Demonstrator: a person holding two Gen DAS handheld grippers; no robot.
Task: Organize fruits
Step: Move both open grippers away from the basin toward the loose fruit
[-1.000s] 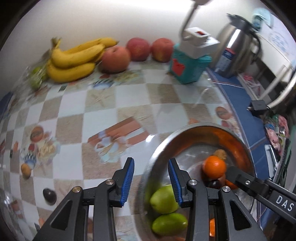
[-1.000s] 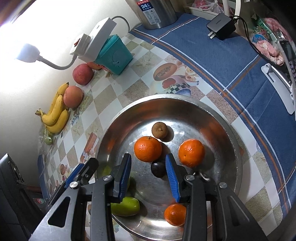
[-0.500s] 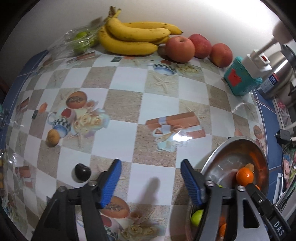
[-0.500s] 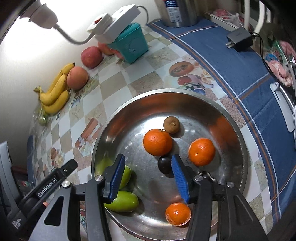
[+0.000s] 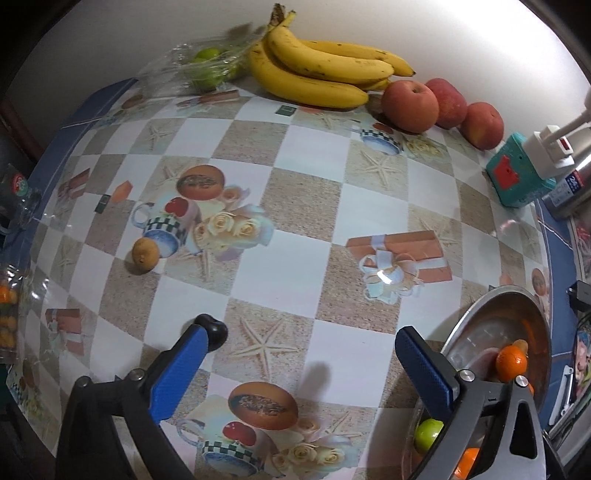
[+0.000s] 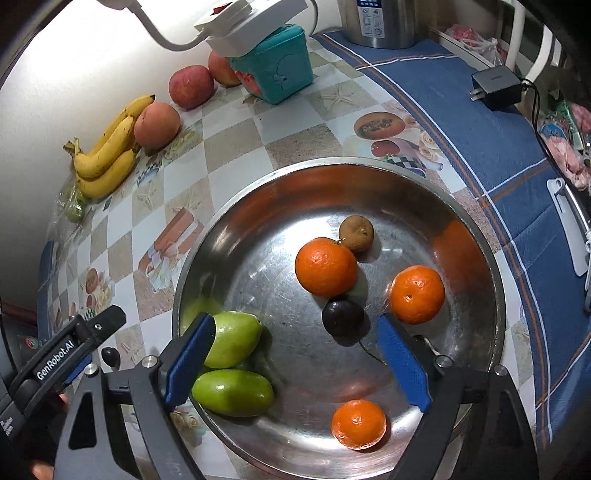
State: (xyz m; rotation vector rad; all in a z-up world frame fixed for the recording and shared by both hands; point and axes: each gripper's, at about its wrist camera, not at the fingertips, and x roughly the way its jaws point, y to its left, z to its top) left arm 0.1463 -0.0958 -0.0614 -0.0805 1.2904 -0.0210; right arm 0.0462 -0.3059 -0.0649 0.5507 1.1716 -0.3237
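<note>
Left wrist | bananas [image 5: 321,74], apples [image 5: 410,101] by wall; dark fruit [image 5: 216,330] touching claw finger

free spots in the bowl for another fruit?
Bowl: bare floor left of the top orange, up to the far rim, and between the green fruits and the bottom orange. Crowded mid-right: two oranges, the dark fruit and the brown fruit cluster there.

A teal plastic box [image 6: 275,72] stands on the checkered printed tablecloth [image 5: 295,206]; a white power strip [image 6: 251,24] rests on it. A black charger [image 6: 495,86] lies on blue striped cloth [image 6: 461,122].
</note>
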